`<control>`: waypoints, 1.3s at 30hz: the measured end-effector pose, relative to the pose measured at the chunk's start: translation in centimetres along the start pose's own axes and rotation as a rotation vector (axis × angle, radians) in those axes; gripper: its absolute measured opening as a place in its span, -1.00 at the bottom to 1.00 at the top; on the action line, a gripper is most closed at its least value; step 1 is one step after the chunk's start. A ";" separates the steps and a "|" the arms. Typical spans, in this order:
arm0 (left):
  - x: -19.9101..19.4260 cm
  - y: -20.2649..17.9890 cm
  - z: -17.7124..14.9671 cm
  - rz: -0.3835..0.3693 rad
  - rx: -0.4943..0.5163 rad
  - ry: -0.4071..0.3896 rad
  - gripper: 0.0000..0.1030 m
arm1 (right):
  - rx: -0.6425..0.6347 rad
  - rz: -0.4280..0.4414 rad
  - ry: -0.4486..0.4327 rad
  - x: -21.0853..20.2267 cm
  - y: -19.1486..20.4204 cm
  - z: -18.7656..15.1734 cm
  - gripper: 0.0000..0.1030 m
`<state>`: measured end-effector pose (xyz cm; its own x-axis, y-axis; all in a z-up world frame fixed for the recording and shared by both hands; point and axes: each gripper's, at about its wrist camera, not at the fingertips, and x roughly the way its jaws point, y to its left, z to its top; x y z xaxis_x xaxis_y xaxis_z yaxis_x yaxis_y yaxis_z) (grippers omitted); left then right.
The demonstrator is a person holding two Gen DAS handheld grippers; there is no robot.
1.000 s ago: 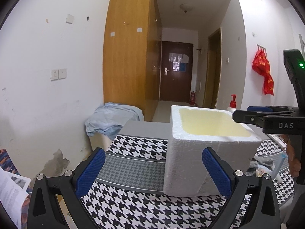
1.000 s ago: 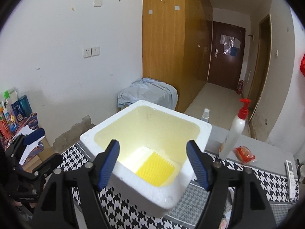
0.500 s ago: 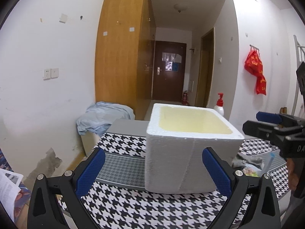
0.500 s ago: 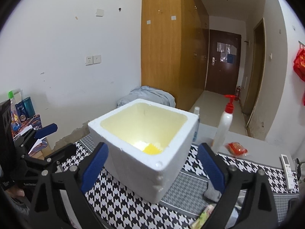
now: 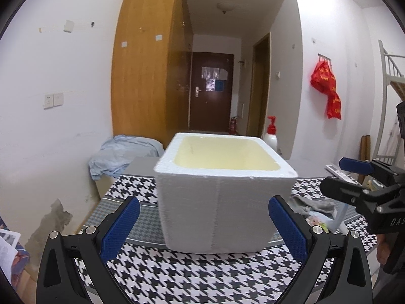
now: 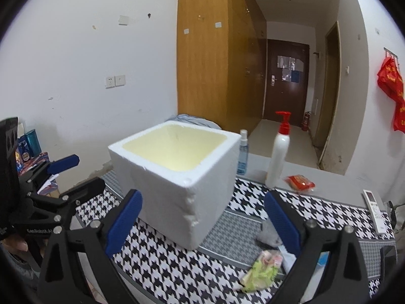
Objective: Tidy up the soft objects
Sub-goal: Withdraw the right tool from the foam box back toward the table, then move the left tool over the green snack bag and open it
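One houndstooth-covered table [image 5: 202, 276], white walls [image 5: 58, 131].

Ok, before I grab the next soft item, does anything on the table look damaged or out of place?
Yes: the foam box has chunks broken out of its near corner edge. To its right, a grey cloth and a crumpled wrapper lie loose on the houndstooth mat.

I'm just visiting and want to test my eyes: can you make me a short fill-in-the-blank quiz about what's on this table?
1. The white foam box stands on a black-and-white ____ cloth.
2. The white pump bottle has a ____ pump top.
3. The right gripper has its jaws ____, holding nothing.
4. The small grey sock lies ____ the box, on the cloth.

Missing words: houndstooth; red; open; outside
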<state>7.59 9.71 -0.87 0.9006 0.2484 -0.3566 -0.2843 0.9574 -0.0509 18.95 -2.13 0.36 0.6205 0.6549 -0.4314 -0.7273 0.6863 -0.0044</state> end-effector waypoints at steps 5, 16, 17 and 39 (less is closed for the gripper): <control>0.4 -1.3 -0.3 -0.026 0.007 0.013 0.98 | 0.021 -0.027 0.008 -0.5 -1.3 -1.2 0.92; 1.0 -5.0 -0.8 -0.101 0.041 0.029 0.98 | 0.059 -0.096 0.002 -2.2 -3.8 -3.4 0.92; 1.1 -5.3 -0.8 -0.106 0.045 0.027 0.98 | 0.062 -0.105 0.003 -2.4 -4.1 -3.6 0.92; 2.8 -11.5 -1.4 -0.231 0.121 0.054 0.98 | 0.189 -0.303 0.029 -6.0 -10.6 -8.0 0.92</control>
<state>12.88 -0.78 -2.57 0.9173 0.0159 -0.3980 -0.0284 0.9993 -0.0257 20.62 -15.88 -4.24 0.7890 0.4053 -0.4617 -0.4427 0.8961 0.0302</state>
